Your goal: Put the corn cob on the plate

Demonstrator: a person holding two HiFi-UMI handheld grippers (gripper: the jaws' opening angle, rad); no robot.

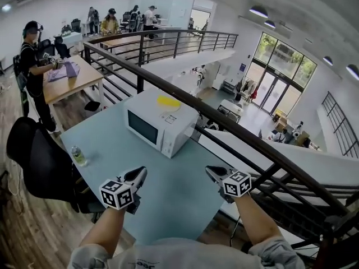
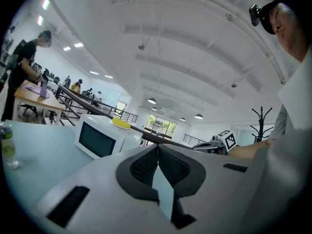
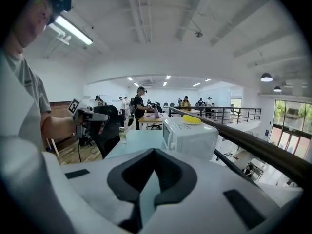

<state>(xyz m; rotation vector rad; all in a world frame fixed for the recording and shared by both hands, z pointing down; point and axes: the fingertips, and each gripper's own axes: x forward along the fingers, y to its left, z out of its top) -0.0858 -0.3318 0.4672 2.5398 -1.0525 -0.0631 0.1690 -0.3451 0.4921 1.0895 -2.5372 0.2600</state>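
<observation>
The left gripper (image 1: pixel 140 174) has its jaws pressed fully together. In the left gripper view the two dark pads (image 2: pixel 146 165) meet along one thin seam, with nothing between them. It holds nothing and touches nothing that can be seen. The right gripper (image 1: pixel 211 172) is the same: in the right gripper view its jaws (image 3: pixel 155 153) are drawn together at the tips and carry nothing.

Both grippers are held over the near part of the pale blue table (image 1: pixel 179 206), side by side and apart from each other, tips angled inward. Each one appears in the other's camera, with the marker cube on top.

The corn cob (image 1: pixel 168 101) is a yellow shape lying on top of the white microwave (image 1: pixel 160 125). It is ahead of both grippers and well apart from each. From the left gripper it sits ahead and to the left of the jaw line, higher than the tips. From the right gripper it sits ahead and to the right, also above the tips. The microwave stands on the table between the grippers and the black railing (image 1: pixel 224 122) beyond.

A small bottle (image 1: pixel 78 156) stands on the table far out to the left gripper's left side, near the table edge and next to a black chair (image 1: pixel 33 161).
</observation>
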